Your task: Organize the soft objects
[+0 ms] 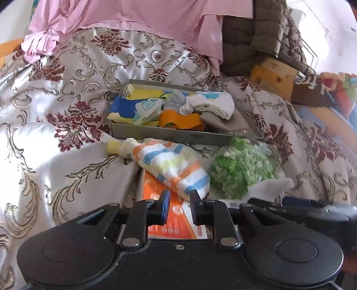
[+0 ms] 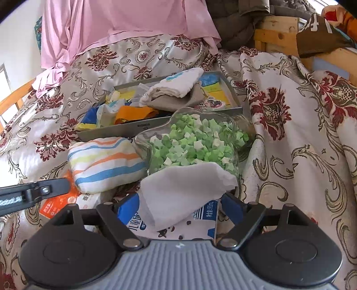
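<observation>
A striped cloth (image 1: 169, 165) (image 2: 104, 162) in orange, blue and yellow lies on the patterned bedspread, partly over an orange box (image 1: 169, 214). My left gripper (image 1: 180, 201) stands narrowly open right behind it. The cloth's near end touches the right finger and only the box shows in the gap. A folded white cloth (image 2: 183, 189) (image 1: 272, 186) sits between the wide-set blue pads of my right gripper (image 2: 181, 205), and both pads touch it. Beyond lies a grey tray (image 1: 169, 133) (image 2: 125, 129) filled with small cloths and pouches.
A glass jar of green paper stars (image 1: 241, 167) (image 2: 196, 142) lies on its side between the tray and the white cloth. A milk carton (image 2: 200, 223) sits under my right gripper. A pink sheet (image 1: 133, 20), a quilted brown cushion (image 1: 252, 38) and a wooden bed frame (image 1: 274, 75) stand behind.
</observation>
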`<state>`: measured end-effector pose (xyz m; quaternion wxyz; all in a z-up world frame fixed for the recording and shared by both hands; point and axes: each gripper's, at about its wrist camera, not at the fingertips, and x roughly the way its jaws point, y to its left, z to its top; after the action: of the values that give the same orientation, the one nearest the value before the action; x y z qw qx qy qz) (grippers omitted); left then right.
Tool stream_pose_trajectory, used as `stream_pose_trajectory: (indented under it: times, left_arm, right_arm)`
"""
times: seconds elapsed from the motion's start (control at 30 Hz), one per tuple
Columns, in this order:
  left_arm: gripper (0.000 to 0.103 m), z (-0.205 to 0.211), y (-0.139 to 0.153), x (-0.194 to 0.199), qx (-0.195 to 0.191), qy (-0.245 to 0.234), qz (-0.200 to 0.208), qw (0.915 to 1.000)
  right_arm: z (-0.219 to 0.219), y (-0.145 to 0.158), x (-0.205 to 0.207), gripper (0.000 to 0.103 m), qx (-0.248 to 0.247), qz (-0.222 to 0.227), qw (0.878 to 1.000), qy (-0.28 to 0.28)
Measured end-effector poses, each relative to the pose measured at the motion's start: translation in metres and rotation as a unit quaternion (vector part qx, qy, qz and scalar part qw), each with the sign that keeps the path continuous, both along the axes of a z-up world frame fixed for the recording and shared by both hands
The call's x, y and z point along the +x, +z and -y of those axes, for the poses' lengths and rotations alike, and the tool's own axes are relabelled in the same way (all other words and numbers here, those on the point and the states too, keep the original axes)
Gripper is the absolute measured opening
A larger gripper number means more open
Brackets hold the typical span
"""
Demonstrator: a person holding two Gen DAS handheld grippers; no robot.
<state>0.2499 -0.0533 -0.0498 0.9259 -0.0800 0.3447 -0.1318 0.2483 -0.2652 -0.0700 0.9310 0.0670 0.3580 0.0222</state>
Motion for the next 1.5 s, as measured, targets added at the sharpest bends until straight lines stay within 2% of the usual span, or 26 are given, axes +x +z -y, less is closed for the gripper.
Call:
stream_pose_trajectory:
  times: [0.07, 0.1, 0.13, 0.23, 0.33, 0.4, 0.47, 0.53, 0.6, 0.73, 0.77, 0.87, 0.97, 1.1, 1.23, 1.5]
  left_arm:
    - [0.030, 0.002, -0.004, 0.011, -0.002, 0.001, -0.003, 1.0000]
    - [0.038, 0.003, -0.006, 0.016, -0.002, 0.000, -0.001, 1.0000]
    - [0.046, 0.004, -0.007, 0.020, -0.001, -0.001, 0.003, 1.0000]
    - [0.060, 0.008, -0.010, 0.033, 0.017, -0.009, 0.023, 0.9996]
    - [0.067, 0.012, -0.013, 0.048, 0.027, -0.023, 0.030, 0.9989]
    - [0.067, 0.013, -0.016, 0.055, 0.027, -0.030, 0.032, 0.9987]
    - [0.062, 0.015, -0.018, 0.057, 0.035, -0.036, 0.035, 0.9981]
    - [0.043, 0.019, -0.020, 0.057, 0.049, -0.044, 0.038, 0.9971]
    - [0.029, 0.021, -0.021, 0.056, 0.062, -0.049, 0.039, 0.9961]
    - [0.016, 0.022, -0.023, 0.054, 0.057, -0.053, 0.038, 0.9963]
    - [0.015, 0.021, -0.023, 0.053, 0.054, -0.053, 0.037, 0.9964]
    - [0.013, 0.022, -0.023, 0.049, 0.049, -0.055, 0.035, 0.9966]
    - [0.012, 0.025, -0.021, 0.041, 0.052, -0.060, 0.034, 0.9962]
    - [0.010, 0.023, -0.017, 0.027, 0.054, -0.057, 0.025, 0.9966]
    - [0.008, 0.012, -0.011, 0.011, 0.031, -0.056, -0.001, 0.9979]
    - [0.008, 0.015, 0.002, -0.026, 0.085, -0.052, 0.003, 0.9950]
  right_arm:
    - [-0.002, -0.001, 0.002, 0.085, -0.003, 0.000, 1.000, 0.002]
    - [-0.003, -0.002, 0.002, 0.085, -0.004, 0.000, 1.000, 0.004]
    - [-0.004, -0.003, 0.003, 0.086, -0.007, 0.000, 1.000, 0.006]
    - [-0.010, -0.006, 0.006, 0.088, -0.020, 0.000, 1.000, 0.009]
    - [-0.014, -0.006, 0.007, 0.088, -0.032, 0.006, 0.999, 0.014]
    - [-0.016, -0.005, 0.008, 0.085, -0.030, 0.009, 0.999, 0.020]
    - [-0.018, -0.004, 0.008, 0.082, -0.030, 0.010, 0.999, 0.028]
    - [-0.022, -0.004, 0.008, 0.076, -0.039, 0.011, 0.999, 0.036]
    - [-0.025, -0.005, 0.007, 0.069, -0.048, 0.009, 0.998, 0.043]
    - [-0.025, -0.004, 0.006, 0.054, -0.047, 0.012, 0.998, 0.047]
    - [-0.025, -0.004, 0.006, 0.052, -0.046, 0.012, 0.998, 0.047]
    - [-0.023, -0.004, 0.005, 0.033, -0.049, 0.013, 0.998, 0.045]
    - [-0.019, -0.004, 0.003, 0.022, -0.045, 0.013, 0.998, 0.040]
    - [-0.015, -0.001, -0.002, 0.018, -0.032, 0.016, 0.999, 0.041]
    - [-0.018, 0.005, -0.009, 0.015, -0.022, 0.026, 0.998, 0.059]
    - [-0.028, 0.020, -0.029, 0.015, 0.003, 0.053, 0.992, 0.116]
